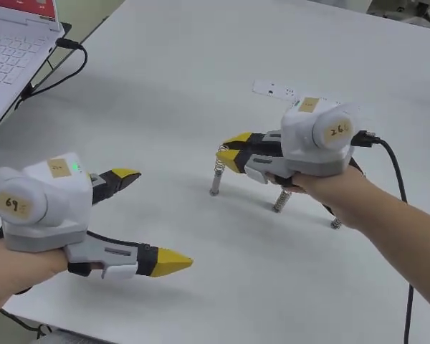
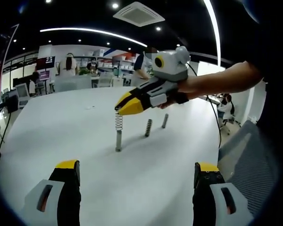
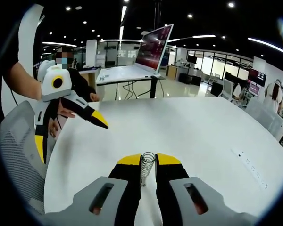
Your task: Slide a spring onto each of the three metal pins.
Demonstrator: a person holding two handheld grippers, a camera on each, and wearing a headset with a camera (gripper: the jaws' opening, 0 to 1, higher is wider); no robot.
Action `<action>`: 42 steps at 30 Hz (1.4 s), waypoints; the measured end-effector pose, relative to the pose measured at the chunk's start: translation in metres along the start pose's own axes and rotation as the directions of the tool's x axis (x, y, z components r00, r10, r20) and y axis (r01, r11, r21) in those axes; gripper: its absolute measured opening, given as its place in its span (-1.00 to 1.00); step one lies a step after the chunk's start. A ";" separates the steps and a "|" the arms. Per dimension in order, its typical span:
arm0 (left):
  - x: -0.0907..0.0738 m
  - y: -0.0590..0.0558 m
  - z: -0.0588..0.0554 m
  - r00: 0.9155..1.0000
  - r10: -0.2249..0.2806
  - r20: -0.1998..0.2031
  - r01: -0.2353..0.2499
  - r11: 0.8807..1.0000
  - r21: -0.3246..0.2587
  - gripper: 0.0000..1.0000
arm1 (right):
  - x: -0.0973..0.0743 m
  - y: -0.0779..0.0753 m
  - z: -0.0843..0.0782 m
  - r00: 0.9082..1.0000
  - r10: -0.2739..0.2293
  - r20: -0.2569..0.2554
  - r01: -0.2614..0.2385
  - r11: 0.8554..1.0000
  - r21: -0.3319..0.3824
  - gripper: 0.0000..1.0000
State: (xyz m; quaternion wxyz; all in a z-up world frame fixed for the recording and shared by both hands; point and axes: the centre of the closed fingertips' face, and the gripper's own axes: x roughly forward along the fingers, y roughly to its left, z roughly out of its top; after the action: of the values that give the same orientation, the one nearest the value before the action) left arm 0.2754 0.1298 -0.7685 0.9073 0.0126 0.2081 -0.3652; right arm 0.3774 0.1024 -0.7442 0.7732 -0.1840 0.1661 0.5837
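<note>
Head view first: the left tool (image 1: pixel 150 218) is low on the left with its jaws spread wide and nothing between them, hovering over the white counter (image 1: pixel 165 86). The right tool (image 1: pixel 228 152) is over on the right, pinched shut on a spring (image 1: pixel 219 169) that sits around the top of the nearest pin (image 1: pixel 215 188), which stands upright on the counter. The other two pins (image 1: pixel 281 201) stand in a row behind it, under the person's hand. Both look coiled, though they're pretty small to be sure. A laptop (image 1: pixel 14 43) sits at the far left corner, and a black cable (image 1: pixel 395 172) trails off the right tool. Left gripper view: its own jaws are far apart, and the spring covers just the upper part of the pin, with bare metal below. Right gripper view: the yellow tips are clamped on the spring's top end, and the left tool is off to the left.
</note>
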 end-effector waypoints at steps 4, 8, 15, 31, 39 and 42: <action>-0.002 0.003 -0.002 1.000 0.010 -0.004 -0.010 1.000 0.003 0.97 | 0.001 0.002 -0.006 1.000 0.004 -0.016 -0.004 1.000 -0.007 -0.84; -0.004 0.007 -0.002 1.000 0.026 0.006 -0.026 1.000 -0.007 0.97 | 0.002 0.003 -0.009 1.000 0.006 -0.023 -0.007 1.000 -0.003 -0.84; -0.005 0.006 -0.004 1.000 0.026 -0.002 -0.026 1.000 -0.010 0.97 | 0.007 0.003 -0.015 0.999 0.008 -0.043 -0.009 1.000 -0.007 -0.84; -0.007 0.006 -0.009 0.999 0.030 -0.011 -0.030 0.999 -0.018 0.97 | 0.024 0.004 -0.051 0.985 0.003 -0.175 -0.003 1.000 -0.001 -0.84; -0.004 0.005 -0.008 1.000 0.024 -0.009 -0.024 1.000 -0.017 0.97 | 0.024 0.006 -0.061 0.984 0.011 -0.177 -0.013 1.000 -0.010 -0.83; -0.002 0.004 -0.008 1.000 0.019 -0.012 -0.019 1.000 -0.016 0.97 | 0.023 0.007 -0.061 0.984 0.016 -0.176 -0.017 1.000 -0.004 -0.83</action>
State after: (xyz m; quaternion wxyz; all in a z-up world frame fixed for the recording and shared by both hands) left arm 0.2741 0.1358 -0.7755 0.9095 0.0094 0.2161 -0.3549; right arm 0.3741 0.0942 -0.8087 0.7500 -0.2356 0.2339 0.5721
